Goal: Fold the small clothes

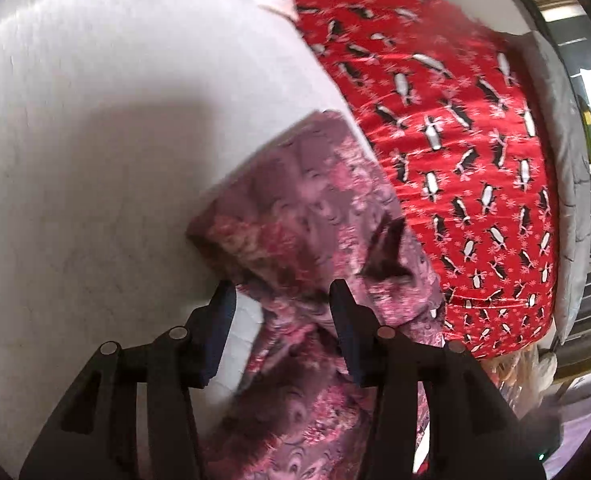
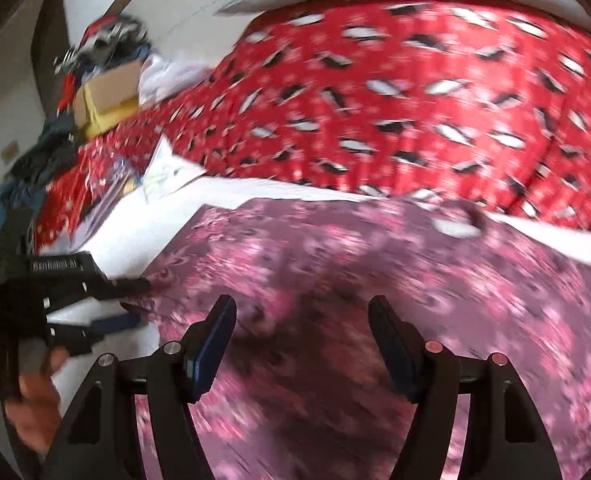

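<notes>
Working pink floral garment, spread on white surface just beside red penguin cloth. Our left gripper sits at garment's left edge, jaws parted, fabric lying between them but not pinched; probably poised to take that edge for fold. Our right gripper hovers over garment's middle, jaws apart, nothing grasped. Both views blurred. We judge fold not yet made; fabric partly bunched near left gripper.

Soft pink patterned cloth garment lies on a matt white sheet beside glossy red penguin fabric.
</notes>
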`<state>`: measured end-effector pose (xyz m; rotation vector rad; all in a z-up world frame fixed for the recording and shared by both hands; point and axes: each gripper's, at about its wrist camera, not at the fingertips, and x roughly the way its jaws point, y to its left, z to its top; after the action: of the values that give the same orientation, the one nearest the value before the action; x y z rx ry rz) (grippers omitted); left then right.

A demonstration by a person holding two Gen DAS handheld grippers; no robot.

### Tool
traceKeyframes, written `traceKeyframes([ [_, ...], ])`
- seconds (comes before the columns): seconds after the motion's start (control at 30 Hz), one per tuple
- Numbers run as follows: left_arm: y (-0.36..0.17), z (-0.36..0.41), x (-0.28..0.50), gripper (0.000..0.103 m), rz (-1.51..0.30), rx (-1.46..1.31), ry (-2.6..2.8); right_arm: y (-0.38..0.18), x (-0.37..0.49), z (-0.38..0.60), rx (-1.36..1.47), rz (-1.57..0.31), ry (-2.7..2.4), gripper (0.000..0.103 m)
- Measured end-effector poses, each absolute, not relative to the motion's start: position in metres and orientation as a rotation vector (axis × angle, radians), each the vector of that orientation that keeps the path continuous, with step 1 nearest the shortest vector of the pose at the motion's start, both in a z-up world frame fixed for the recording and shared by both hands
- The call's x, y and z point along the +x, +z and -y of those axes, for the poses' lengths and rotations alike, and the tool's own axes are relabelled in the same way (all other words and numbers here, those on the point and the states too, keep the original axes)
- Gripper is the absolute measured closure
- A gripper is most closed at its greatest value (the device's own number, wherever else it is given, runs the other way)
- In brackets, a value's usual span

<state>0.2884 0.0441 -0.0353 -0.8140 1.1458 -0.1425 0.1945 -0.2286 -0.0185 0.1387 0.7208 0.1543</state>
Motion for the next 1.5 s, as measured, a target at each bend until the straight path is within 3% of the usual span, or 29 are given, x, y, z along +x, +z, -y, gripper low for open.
traceKeyframes([
  [0.13, -0.039, -0.044, 0.291, 0.057, -1.149, -0.844, -0.142, -0.038, 0.232, 0.196, 0.049, -0.812, 0.122, 0.036],
  [0.2, -0.037, -0.047, 0.291, 0.057, -1.151, -0.832, -0.147, -0.048, 0.243, 0.191, 0.033, -0.836, 0.112, 0.063],
  [0.23, -0.037, -0.047, 0.294, 0.057, -1.153, -0.828, -0.146, -0.049, 0.246, 0.194, 0.050, -0.838, 0.129, 0.083],
  [0.27, -0.037, -0.047, 0.294, 0.057, -1.154, -0.823, -0.146, -0.046, 0.244, 0.202, 0.112, -0.819, 0.147, 0.086],
  [0.5, -0.017, -0.023, 0.288, 0.057, -1.134, -0.744, -0.165, -0.024, 0.191, 0.303, 0.569, -0.651, 0.109, 0.087],
  [0.83, -0.003, 0.025, 0.270, 0.055, -1.124, -0.589, -0.244, -0.072, 0.108, 0.435, 0.922, -0.641, -0.080, 0.087],
  [1.0, -0.007, 0.030, 0.270, 0.055, -1.119, -0.548, -0.210, -0.077, 0.072, 0.456, 0.987, -0.591, -0.165, 0.073],
  [1.07, -0.008, 0.032, 0.271, 0.055, -1.123, -0.537, -0.204, -0.076, 0.065, 0.465, 1.033, -0.526, -0.167, 0.055],
  [1.13, -0.008, 0.034, 0.272, 0.055, -1.118, -0.521, -0.199, -0.075, 0.071, 0.467, 1.039, -0.523, -0.169, 0.044],
  [1.2, -0.007, 0.036, 0.271, 0.055, -1.116, -0.506, -0.196, -0.077, 0.089, 0.463, 1.005, -0.579, -0.175, 0.043],
  [1.23, -0.007, 0.037, 0.271, 0.055, -1.114, -0.500, -0.193, -0.078, 0.099, 0.461, 0.977, -0.618, -0.193, 0.043],
  [1.27, -0.007, 0.037, 0.271, 0.055, -1.113, -0.497, -0.192, -0.079, 0.100, 0.462, 0.957, -0.639, -0.216, 0.051],
  [1.3, -0.006, 0.037, 0.271, 0.055, -1.110, -0.491, -0.190, -0.079, 0.105, 0.462, 0.943, -0.661, -0.237, 0.064],
  [1.33, -0.007, 0.037, 0.272, 0.055, -1.110, -0.486, -0.189, -0.075, 0.108, 0.464, 0.958, -0.634, -0.190, 0.091],
  [1.5, -0.010, 0.037, 0.275, 0.051, -1.115, -0.485, -0.173, -0.044, 0.098, 0.472, 0.951, -0.426, -0.078, 0.091],
])
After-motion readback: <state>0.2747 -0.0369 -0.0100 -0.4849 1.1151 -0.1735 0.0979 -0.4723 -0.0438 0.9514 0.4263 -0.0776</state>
